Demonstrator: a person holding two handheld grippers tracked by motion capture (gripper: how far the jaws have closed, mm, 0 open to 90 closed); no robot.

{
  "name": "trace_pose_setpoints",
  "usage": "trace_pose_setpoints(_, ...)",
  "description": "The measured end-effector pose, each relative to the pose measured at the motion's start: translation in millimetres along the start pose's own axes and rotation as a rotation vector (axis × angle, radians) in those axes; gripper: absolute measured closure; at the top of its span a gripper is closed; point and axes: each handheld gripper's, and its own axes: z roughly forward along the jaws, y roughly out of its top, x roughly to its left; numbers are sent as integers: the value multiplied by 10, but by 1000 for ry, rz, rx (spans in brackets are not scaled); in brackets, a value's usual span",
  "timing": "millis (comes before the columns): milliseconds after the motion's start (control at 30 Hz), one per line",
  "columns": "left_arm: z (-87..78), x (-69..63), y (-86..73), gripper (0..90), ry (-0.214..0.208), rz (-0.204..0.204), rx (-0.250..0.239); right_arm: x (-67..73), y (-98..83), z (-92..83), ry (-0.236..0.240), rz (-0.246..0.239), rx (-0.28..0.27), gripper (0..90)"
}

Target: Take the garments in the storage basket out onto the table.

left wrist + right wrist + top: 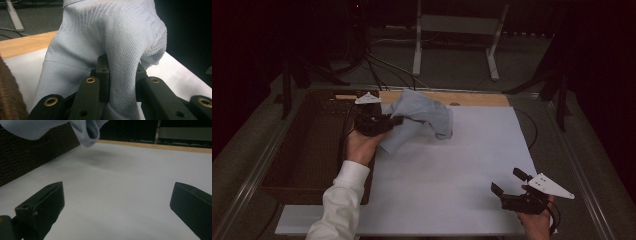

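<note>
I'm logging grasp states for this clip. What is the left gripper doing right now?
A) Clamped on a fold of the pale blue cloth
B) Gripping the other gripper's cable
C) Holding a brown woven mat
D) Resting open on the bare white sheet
A: in the left gripper view the left gripper has its jaws pinched on a fold of the pale blue cloth, and the high view shows the cloth lifted above the white sheet.

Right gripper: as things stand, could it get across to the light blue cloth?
Probably yes. The right gripper is open over bare white board, with nothing lying between it and the light blue cloth, which the left gripper holds up.
</note>
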Motion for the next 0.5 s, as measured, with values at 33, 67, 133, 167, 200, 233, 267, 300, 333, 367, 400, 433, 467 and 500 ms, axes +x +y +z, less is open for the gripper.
trace_pose_setpoints(33,16,-11,-5,758,-1,-3,-1,0,0,0,0,0,0,0)
trace_pose_setpoints(67,38,-24,-12,759,-5,-1,2,0,0,0,0,0,0,0)
trace_pose_setpoints(133,70,-48,-23,758,-9,1,5,-1,0,-2,0,0,1,0)
trace_pose_setpoints(167,81,-57,-28,759,-9,1,5,-1,0,-3,0,0,1,0)
trace_pose_setpoints(200,98,-71,-34,758,-11,4,6,-1,0,-4,-1,1,0,0)
trace_pose_setpoints(233,108,-80,-38,758,-13,5,5,-2,1,-4,-1,-1,-1,0)
trace_pose_setpoints(267,123,-96,-45,758,-14,7,4,-1,1,-4,-1,-1,-2,0)
trace_pose_setpoints(300,131,-104,-51,758,-14,9,4,-1,0,-4,-1,-6,-4,0)
trace_pose_setpoints(333,146,-117,-60,759,-15,10,2,0,0,-4,-1,-8,-6,0)
trace_pose_setpoints(367,155,-125,-65,759,-16,11,2,1,0,-5,0,-10,-8,0)
trace_pose_setpoints(400,155,-125,-65,759,-16,11,2,1,0,-5,0,-11,-9,0)
trace_pose_setpoints(433,180,-144,-80,759,-17,13,0,2,-1,-5,0,-12,-10,0)
trace_pose_setpoints(467,191,-156,-87,759,-12,12,-3,2,-1,-4,1,-12,-10,0)
trace_pose_setpoints(500,202,-167,-94,758,-6,14,-4,1,-1,-4,1,-13,-11,0)
